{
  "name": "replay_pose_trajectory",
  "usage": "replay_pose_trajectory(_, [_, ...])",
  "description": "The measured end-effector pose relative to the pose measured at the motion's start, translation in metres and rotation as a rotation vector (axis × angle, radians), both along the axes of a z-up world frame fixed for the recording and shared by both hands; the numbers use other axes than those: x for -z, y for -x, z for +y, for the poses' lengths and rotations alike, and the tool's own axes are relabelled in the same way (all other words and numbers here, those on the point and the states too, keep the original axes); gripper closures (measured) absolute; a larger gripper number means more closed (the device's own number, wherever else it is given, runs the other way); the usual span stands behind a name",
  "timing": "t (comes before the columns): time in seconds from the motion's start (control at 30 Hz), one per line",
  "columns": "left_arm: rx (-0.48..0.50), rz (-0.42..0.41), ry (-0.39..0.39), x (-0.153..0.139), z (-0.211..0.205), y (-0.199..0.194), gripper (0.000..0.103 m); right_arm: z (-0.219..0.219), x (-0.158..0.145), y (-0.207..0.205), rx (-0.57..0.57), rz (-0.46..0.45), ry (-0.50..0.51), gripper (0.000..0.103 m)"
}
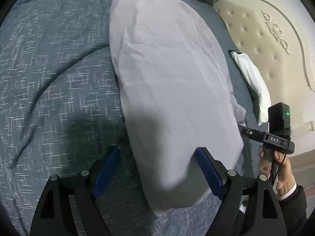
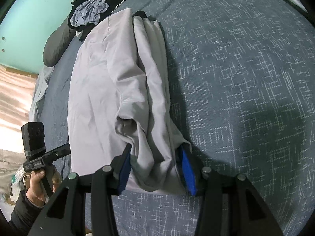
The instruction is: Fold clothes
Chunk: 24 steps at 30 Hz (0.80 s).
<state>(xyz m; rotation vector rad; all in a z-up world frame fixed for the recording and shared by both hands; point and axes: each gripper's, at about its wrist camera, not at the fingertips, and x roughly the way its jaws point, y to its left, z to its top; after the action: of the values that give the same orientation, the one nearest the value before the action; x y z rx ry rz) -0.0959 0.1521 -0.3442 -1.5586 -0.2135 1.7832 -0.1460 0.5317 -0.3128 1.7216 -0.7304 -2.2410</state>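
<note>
A pale grey garment (image 1: pixel 169 74) lies folded into a long strip on the blue patterned bedspread (image 1: pixel 49 59). My left gripper (image 1: pixel 157 151) stands wide open over its near end: the right finger rests above the cloth, the left finger above the bedspread. In the right wrist view the garment (image 2: pixel 106 82) shows a sleeve folded in along its right side. Its bunched near end lies loosely between the blue pads (image 2: pixel 187 167) of my right gripper (image 2: pixel 155 149), which is open. Each view also shows the other gripper held in a hand (image 1: pixel 283 169) at the garment's side.
A white pillow (image 1: pixel 254 82) lies beside a beige tufted headboard (image 1: pixel 265 39). Several loose clothes (image 2: pixel 90 13) and a dark pillow (image 2: pixel 57 45) sit at the bed's far end, below a green wall (image 2: pixel 39 9). Bedspread (image 2: pixel 236 78) stretches out to the right.
</note>
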Motion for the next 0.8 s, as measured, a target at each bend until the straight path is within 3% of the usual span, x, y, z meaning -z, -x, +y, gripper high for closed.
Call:
replay_pose_trajectory(0.5, [0.022,0.024,0.009,0.003,0.014,0.001,0.018,-0.012,-0.001,-0.003,-0.010,0.004,-0.004,0.055])
replay_pose_trajectory(0.8, [0.035,0.024,0.004,0.008,0.017,0.000,0.001,-0.016,-0.003,0.003,-0.016,0.005,0.000,0.055])
